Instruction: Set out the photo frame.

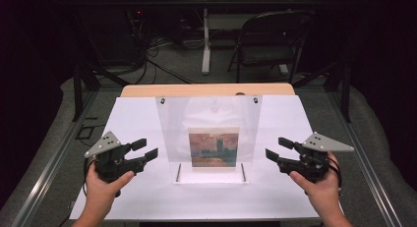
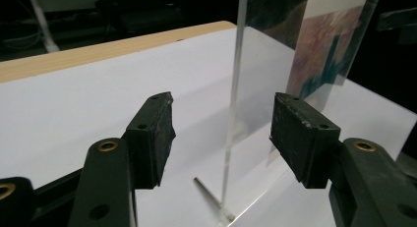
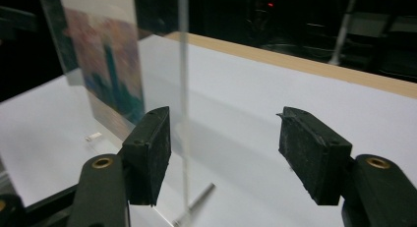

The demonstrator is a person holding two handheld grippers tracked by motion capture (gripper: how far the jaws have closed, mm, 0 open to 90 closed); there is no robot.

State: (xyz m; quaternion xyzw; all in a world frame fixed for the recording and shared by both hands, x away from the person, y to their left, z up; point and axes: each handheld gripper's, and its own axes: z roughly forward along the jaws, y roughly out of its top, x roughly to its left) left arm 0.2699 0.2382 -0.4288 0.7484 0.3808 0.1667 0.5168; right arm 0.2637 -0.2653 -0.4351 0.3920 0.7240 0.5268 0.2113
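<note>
A clear upright panel [image 1: 209,133] holding a painted picture [image 1: 214,147] stands mid-table [image 1: 137,124], nearer the front edge. The left tool [image 1: 145,151] and right tool [image 1: 278,151] flank its side edges, jaws apart, each straddling the panel edge without touching it.

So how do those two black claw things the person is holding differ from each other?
The left gripper sits at the left edge of the clear panel, the right gripper at its right edge. They mirror each other: the left one points rightward at the panel, the right one leftward. The left gripper's grey plate lies nearer the table's left side, the right's nearer its right. Both are open, straddling a panel edge without touching it.
</note>
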